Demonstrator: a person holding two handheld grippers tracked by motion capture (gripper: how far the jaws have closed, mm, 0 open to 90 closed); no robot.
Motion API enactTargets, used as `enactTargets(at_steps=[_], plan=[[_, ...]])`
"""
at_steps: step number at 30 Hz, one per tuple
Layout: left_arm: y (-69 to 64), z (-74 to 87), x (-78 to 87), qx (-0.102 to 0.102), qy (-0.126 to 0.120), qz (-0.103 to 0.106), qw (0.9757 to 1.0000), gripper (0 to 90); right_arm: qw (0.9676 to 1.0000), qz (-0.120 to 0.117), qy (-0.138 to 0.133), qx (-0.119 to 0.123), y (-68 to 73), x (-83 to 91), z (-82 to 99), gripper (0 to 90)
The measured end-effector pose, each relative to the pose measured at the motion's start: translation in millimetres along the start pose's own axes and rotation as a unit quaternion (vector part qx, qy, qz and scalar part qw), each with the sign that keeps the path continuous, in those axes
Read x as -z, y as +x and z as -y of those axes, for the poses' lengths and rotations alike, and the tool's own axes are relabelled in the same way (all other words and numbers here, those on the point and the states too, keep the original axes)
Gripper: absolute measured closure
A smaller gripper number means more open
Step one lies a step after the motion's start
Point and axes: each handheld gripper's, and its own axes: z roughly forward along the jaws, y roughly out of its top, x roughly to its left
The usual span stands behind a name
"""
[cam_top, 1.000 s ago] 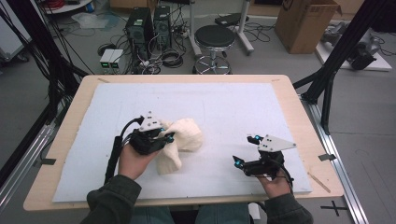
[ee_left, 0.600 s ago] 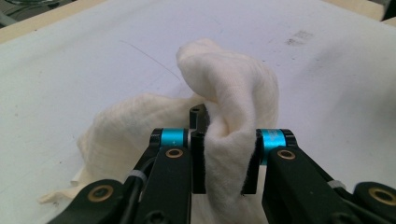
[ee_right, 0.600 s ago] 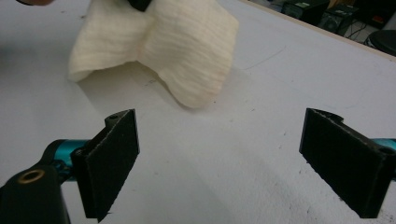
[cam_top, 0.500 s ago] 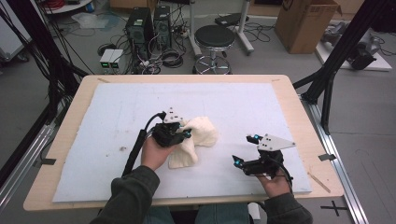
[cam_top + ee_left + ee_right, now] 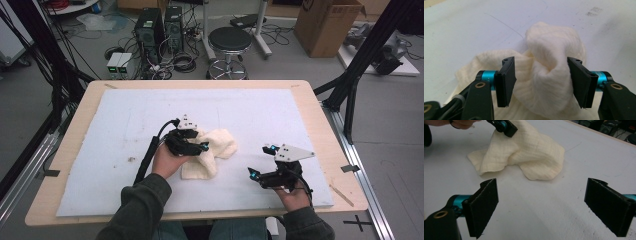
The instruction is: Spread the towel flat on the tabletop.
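Left hand-held gripper [image 5: 199, 145] lies level over the crumpled cream cotton cloth [image 5: 216, 150], jaws just opened, straddling a fold unpressed. Right hand-held gripper [image 5: 261, 161], spread, rests near the cloth.

A wooden tabletop [image 5: 320, 115] carries a white mat [image 5: 260, 112] with a small dark smudge [image 5: 131, 159]. Beyond it on the grey floor stand a black round stool [image 5: 229, 39], two computer towers [image 5: 159, 29], tangled cables [image 5: 183, 62] and a cardboard box [image 5: 327, 25].
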Motion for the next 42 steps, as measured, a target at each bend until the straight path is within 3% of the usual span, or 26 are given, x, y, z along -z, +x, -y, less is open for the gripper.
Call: enactTargets(at_steps=[11,14,17,20,28,34,39,42], plan=[[-1.4,14.0,42.4,-0.031,-0.018,0.002,0.9994,35.9,1.0000,-0.004,0.001,0.001,2.9,-0.7,-1.0,11.3],[-5.4,21.6,48.6,-0.043,-0.010,-0.001,0.9990,32.8,1.0000,-0.003,0.000,0.004,3.6,-1.2,-1.8,11.3],[-8.8,29.8,51.9,-0.044,-0.003,0.008,0.9990,33.0,1.0000,-0.004,-0.001,0.005,4.4,-1.7,-2.6,11.3],[-12.1,37.3,53.2,-0.055,0.011,0.011,0.9983,34.3,1.0000,-0.005,0.000,0.005,4.8,-2.5,-3.0,11.3],[-16.3,61.1,43.6,-0.061,0.039,0.036,0.9967,47.1,1.0000,-0.006,0.001,0.005,4.2,-3.6,-2.5,11.3],[-19.3,66.0,31.6,-0.070,0.068,0.061,0.9933,58.6,1.0000,-0.006,0.001,0.005,4.4,-4.3,-2.4,11.3],[-18.2,66.8,28.8,-0.071,0.076,0.062,0.9926,61.4,1.0000,-0.007,0.003,0.004,4.1,-4.2,-1.9,11.3],[-19.5,67.1,28.6,-0.082,0.078,0.056,0.9920,65.4,1.0000,-0.007,0.004,0.005,3.4,-4.9,-1.4,11.3]])
